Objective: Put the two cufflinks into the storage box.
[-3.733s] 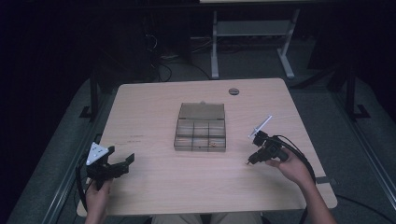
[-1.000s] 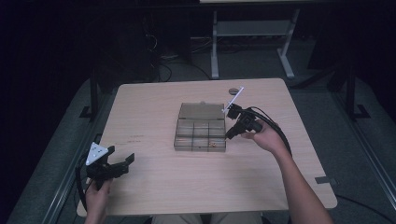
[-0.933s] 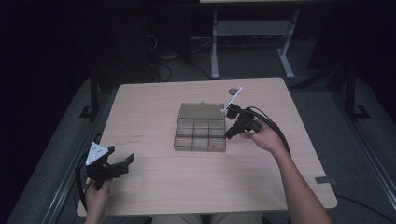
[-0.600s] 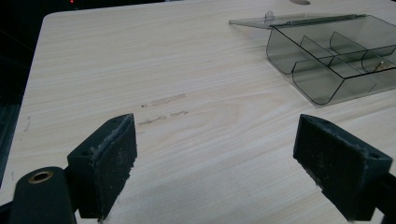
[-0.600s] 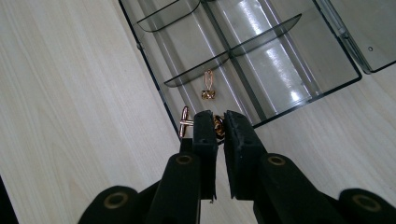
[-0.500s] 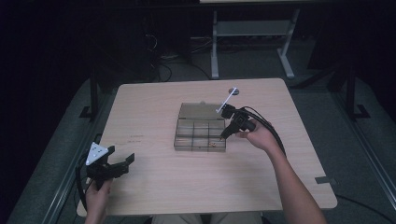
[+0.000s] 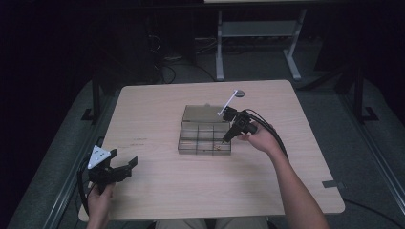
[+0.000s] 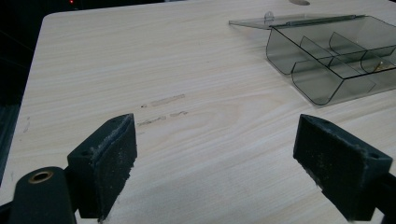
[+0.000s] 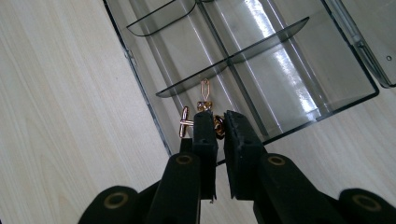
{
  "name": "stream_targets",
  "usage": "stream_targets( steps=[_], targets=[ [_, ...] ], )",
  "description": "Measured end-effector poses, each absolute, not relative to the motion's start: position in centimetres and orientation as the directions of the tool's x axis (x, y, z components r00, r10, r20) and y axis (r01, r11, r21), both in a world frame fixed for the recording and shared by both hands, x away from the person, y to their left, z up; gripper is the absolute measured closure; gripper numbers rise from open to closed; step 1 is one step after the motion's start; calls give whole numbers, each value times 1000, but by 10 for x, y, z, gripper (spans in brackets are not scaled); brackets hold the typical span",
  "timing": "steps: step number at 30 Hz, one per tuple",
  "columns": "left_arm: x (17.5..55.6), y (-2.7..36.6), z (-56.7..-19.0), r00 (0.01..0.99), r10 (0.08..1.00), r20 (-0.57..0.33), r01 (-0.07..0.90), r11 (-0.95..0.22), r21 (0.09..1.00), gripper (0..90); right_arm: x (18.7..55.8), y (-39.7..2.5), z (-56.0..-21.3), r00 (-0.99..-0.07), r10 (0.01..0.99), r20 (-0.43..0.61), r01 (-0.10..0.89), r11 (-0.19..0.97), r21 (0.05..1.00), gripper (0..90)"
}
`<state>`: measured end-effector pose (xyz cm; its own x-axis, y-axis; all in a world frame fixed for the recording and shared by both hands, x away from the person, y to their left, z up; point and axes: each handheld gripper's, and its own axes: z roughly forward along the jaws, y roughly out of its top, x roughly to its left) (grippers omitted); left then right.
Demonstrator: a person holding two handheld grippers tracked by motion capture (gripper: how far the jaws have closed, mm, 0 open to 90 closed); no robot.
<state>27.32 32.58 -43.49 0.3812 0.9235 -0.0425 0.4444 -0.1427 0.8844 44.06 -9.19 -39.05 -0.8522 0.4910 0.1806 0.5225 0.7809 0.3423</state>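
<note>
A clear smoky plastic compartment box (image 7: pixel 192 139) lies in the middle of the wooden table with its lid (image 7: pixel 205 112) folded open at the far side. My right gripper (image 7: pixel 223 141) points down into the box's near-right compartment. In the right gripper view its jaws (image 9: pixel 220 123) are closed to a thin slit on a small gold piece (image 9: pixel 218 125), and more small gold fittings (image 9: pixel 185 122) lie in that same compartment (image 9: pixel 177 107). My left gripper (image 7: pixel 129 167) rests at the table's near left, open, with nothing between its pads (image 8: pixel 109 163). The box (image 8: pixel 327 70) lies ahead of it to the right.
A dark round disc (image 7: pixel 239 93) lies near the table's far edge. The right gripper's cable (image 7: pixel 272 136) trails over the forearm. A white desk frame (image 7: pixel 258 33) stands on the floor behind the table, and bare tabletop (image 7: pixel 157 119) stretches left of the box.
The right gripper has travelled from the table's right side to the box and tipped down into its near-right compartment. The left gripper has stayed put.
</note>
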Motion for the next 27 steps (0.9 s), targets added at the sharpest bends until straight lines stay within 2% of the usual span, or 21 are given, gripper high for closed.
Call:
stream_targets(
  steps=[27],
  targets=[
    [273,325,-435,384,922,-43,448,-146,882,132,451,-82,-407,-854,485,188,521,798,304,827]
  ],
)
